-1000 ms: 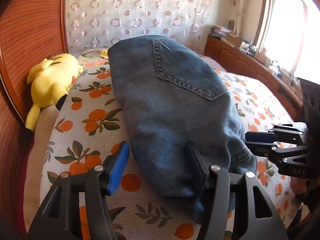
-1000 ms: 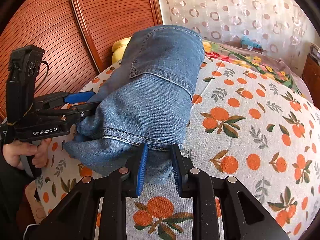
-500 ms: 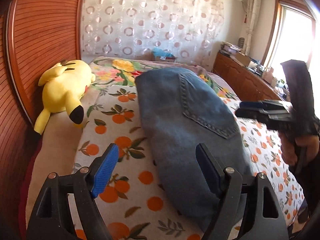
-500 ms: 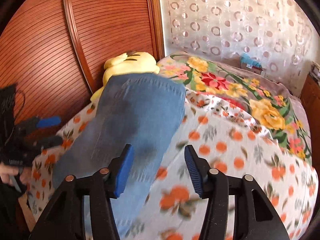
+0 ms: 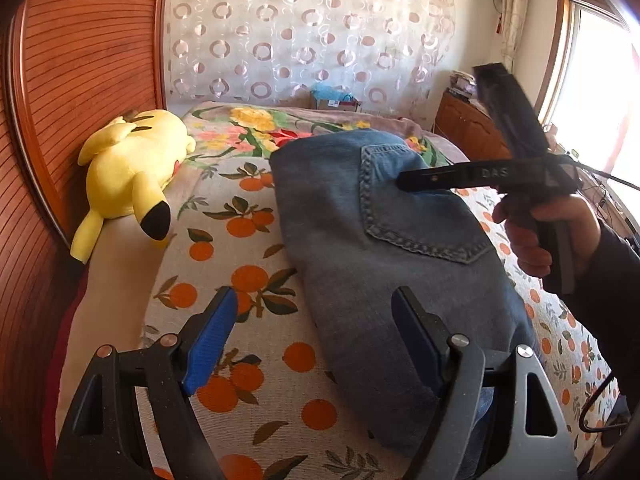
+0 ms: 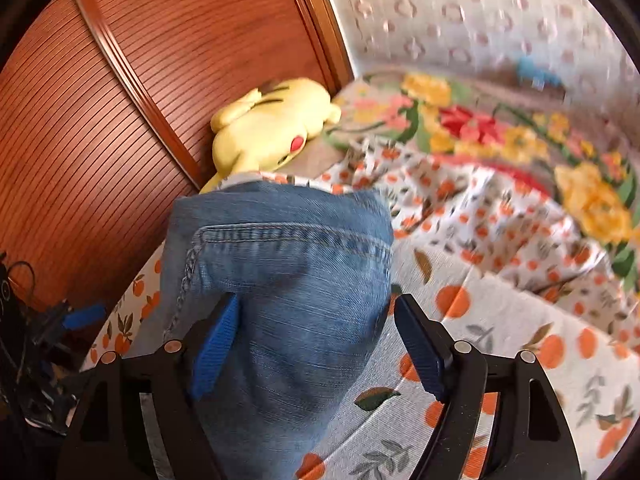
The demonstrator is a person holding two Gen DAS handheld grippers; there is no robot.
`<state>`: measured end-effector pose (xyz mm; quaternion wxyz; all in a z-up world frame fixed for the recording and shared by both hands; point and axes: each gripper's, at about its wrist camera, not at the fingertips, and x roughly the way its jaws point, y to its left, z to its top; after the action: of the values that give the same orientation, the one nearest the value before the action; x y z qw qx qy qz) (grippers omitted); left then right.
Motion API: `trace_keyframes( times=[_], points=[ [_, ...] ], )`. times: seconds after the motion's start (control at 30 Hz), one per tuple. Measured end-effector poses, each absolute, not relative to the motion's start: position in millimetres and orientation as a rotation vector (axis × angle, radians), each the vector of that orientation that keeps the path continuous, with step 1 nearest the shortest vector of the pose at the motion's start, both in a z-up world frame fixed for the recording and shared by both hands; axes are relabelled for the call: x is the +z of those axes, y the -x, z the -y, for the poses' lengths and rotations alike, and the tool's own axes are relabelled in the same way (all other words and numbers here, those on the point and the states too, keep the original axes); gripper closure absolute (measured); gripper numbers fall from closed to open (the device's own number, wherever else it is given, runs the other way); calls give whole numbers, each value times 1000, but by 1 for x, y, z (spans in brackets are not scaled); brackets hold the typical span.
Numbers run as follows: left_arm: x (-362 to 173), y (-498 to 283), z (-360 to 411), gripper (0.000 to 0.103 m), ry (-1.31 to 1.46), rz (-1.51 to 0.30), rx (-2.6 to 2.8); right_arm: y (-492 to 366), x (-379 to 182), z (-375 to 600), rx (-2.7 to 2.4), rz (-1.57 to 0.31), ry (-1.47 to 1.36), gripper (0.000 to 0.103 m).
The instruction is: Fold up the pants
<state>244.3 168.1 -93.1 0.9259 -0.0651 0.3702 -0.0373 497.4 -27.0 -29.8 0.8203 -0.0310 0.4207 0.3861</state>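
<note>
1. Folded blue denim pants [image 5: 384, 248] lying flat on the bed [image 5: 248, 408], on a sheet printed with oranges and leaves; one back pocket [image 5: 416, 208] facing up.
2. Left claw [image 5: 314, 344] spread wide, hovering low over the near end of the pants; left blue pad over bare sheet, right pad over the denim edge, nothing pinched between them.
3. Right claw [image 6: 316, 344] opening at this moment, pads either side of the folded denim [image 6: 288, 288] in its own view, cloth showing between them; no pad seen pressing on the fabric.
4. Seen from the left wrist, right claw [image 5: 404, 181] held above the pocket area of the pants, pointing toward the left of the picture, gripped by a hand [image 5: 544, 232] in a dark sleeve [image 5: 616, 304].
5. Yellow plush toy [image 5: 132, 172] lying on its side at the head of the bed, against the reddish slatted wooden panel [image 5: 84, 64], well apart from the pants.
6. Floral blanket [image 5: 256, 128] with red and yellow flowers spread beyond the orange-print sheet.
7. Sheer curtain [image 5: 312, 28] with ring pattern behind the bed; bright window [image 5: 592, 92] at the right; wooden cabinet [image 5: 464, 128] with clutter beneath it.
8. Right wrist view blurred toward the far side; small details there not readable.
</note>
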Motion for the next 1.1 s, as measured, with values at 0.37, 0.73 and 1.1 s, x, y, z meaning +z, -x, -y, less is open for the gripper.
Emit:
trace_keyframes(
  times=[0.37,0.73,1.1],
  points=[
    [-96,-245,-166,23,136,-781,-80,-490,-13,36,854,-831,49,79],
    [-89,-255,-144,23,121,-796,-178,-447,-34,109,656,-827,83,77],
    [-120,-268,-136,24,201,-893,-220,-449,-59,103,634,-819,53,75]
  ],
)
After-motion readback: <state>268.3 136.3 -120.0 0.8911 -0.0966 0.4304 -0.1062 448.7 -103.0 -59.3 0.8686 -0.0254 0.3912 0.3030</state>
